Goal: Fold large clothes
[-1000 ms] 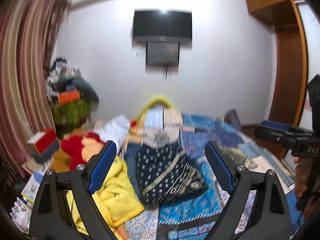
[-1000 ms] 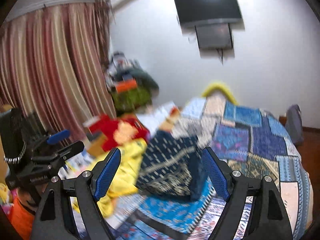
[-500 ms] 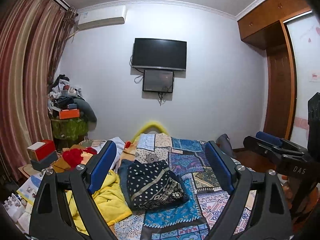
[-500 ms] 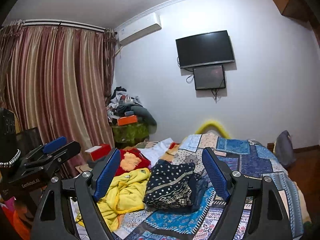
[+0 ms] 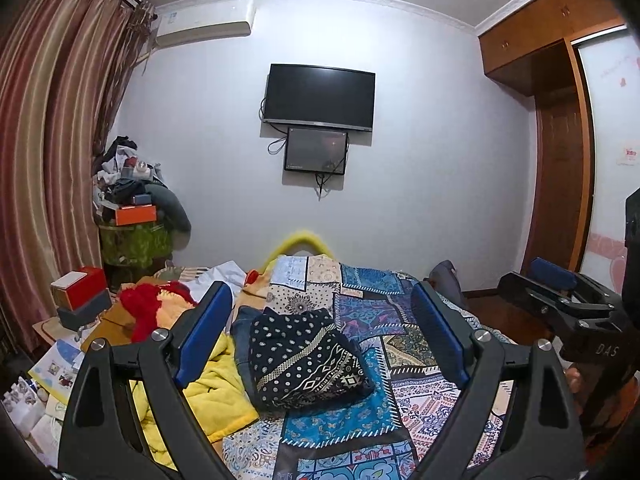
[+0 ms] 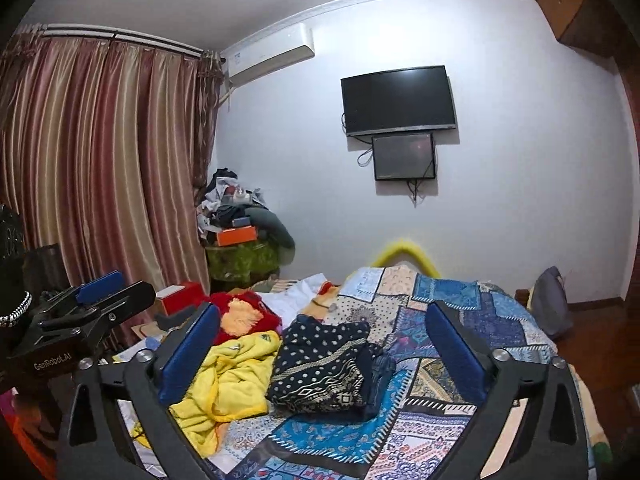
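Dark patterned garment (image 5: 306,358), folded, is lying on the bed's patchwork quilt (image 5: 384,312) at 12 o'clock from both tongs. Left tongs (image 5: 320,338) are gaping, empty; right tongs (image 6: 326,350) are opening, nothing between. Neither looks nearer.

- The left wrist camera looks forward between its own jaws, tipped slightly down, over the bed (image 5: 400,364) toward the far wall with the television (image 5: 320,98).
- It sits near the bed's foot; the folded dark patterned garment (image 5: 304,360) lies close ahead, and the right gripper (image 5: 560,300) shows at its right edge.
- The right wrist camera faces much the same way from a spot further right, angled a little leftward, so the curtain (image 6: 100,160) fills its left side.
- Both views share the bed, garment, yellow cloth (image 6: 236,376), television and corner clutter (image 6: 240,224).
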### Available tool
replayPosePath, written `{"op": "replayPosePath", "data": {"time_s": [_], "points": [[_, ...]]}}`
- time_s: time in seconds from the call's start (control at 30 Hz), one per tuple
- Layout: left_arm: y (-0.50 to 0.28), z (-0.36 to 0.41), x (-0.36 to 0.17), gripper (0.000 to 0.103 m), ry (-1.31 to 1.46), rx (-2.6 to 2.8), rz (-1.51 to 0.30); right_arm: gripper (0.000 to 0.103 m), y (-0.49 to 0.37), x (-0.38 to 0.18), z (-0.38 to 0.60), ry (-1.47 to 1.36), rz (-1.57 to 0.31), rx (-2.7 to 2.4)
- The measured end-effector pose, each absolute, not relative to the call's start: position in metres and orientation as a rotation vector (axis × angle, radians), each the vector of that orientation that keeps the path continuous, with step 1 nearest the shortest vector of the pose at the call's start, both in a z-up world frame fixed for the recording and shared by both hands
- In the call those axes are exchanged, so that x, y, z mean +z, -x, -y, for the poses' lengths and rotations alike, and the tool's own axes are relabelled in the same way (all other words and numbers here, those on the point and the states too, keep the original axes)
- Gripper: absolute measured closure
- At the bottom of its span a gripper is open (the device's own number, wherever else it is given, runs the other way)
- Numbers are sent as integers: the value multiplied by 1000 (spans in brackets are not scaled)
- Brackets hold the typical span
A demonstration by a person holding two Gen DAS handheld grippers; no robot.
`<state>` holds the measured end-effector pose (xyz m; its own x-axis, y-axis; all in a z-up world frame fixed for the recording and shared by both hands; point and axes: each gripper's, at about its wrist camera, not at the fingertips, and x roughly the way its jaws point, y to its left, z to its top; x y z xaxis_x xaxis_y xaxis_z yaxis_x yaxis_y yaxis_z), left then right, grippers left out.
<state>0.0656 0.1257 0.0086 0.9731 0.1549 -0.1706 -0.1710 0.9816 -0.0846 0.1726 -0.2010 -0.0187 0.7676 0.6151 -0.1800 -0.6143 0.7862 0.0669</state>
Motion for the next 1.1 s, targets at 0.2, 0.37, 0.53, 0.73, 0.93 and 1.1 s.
{"op": "replayPosePath", "data": {"time_s": [0.2,0.37,0.53,0.73,0.93,1.1], "points": [[-67,-126,5,3,91,192,-168,0,-173,-20,196,8,-196,654],[-68,-127,3,1,98,201,-183,0,-180,-23,192,21,-217,640],[-69,-127,3,1,97,202,-193,0,-184,-25,195,7,-226,637],[-69,-128,3,0,101,198,-193,0,-185,-24,197,2,-224,639],[-70,-128,2,1,105,193,-194,0,-183,-23,197,9,-223,639],[-71,-128,2,1,105,187,-200,0,-182,-23,200,6,-224,647]]}}
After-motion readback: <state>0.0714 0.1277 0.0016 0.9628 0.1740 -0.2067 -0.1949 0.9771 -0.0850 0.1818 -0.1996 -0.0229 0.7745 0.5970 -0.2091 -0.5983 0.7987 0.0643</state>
